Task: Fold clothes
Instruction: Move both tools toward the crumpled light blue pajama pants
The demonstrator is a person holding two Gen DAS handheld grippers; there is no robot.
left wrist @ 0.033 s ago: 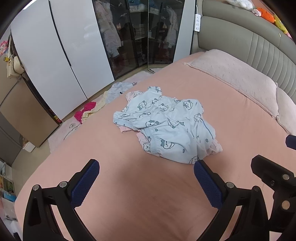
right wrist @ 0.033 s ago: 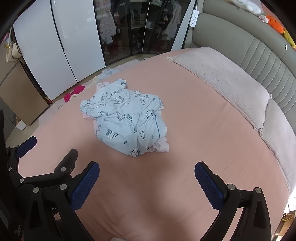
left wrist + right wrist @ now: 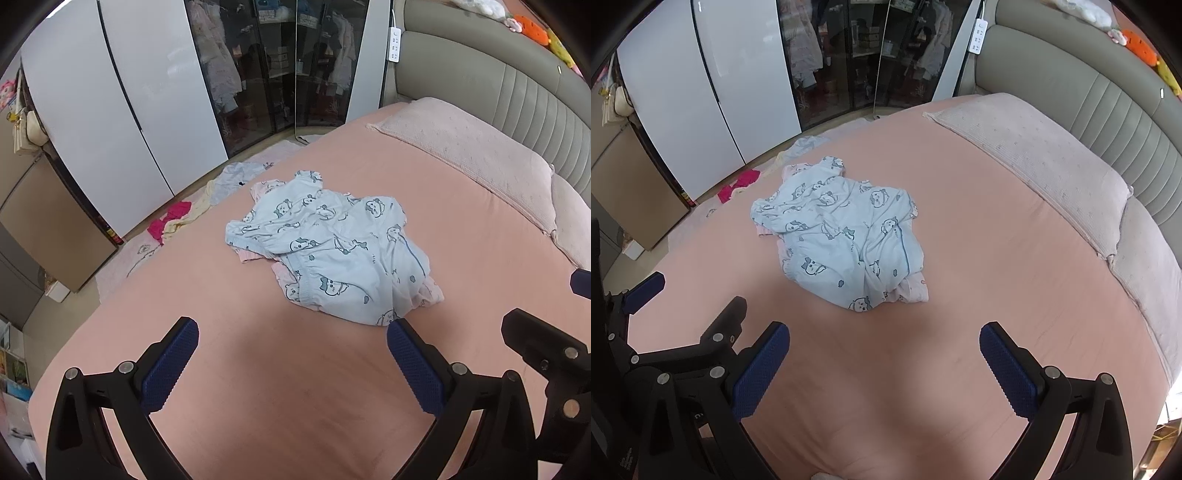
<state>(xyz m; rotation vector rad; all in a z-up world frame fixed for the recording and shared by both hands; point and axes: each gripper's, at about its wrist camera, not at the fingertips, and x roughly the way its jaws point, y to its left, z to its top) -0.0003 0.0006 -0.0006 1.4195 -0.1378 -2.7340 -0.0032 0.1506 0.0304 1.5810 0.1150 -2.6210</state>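
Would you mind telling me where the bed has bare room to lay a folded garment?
Free patches on the pink sheet: between the crumpled blue pajamas and the pillows, and between the pajamas and both open grippers, left gripper, right gripper. The clothing pile itself crowds the middle.

Both tools look alike: the left gripper [image 3: 291,354] and right gripper [image 3: 884,356] are matte black plastic frames with angular arms, studded with round silver screws. Their fingers [image 3: 170,365] carry dark blue pads, seemingly ribbed or knurled.
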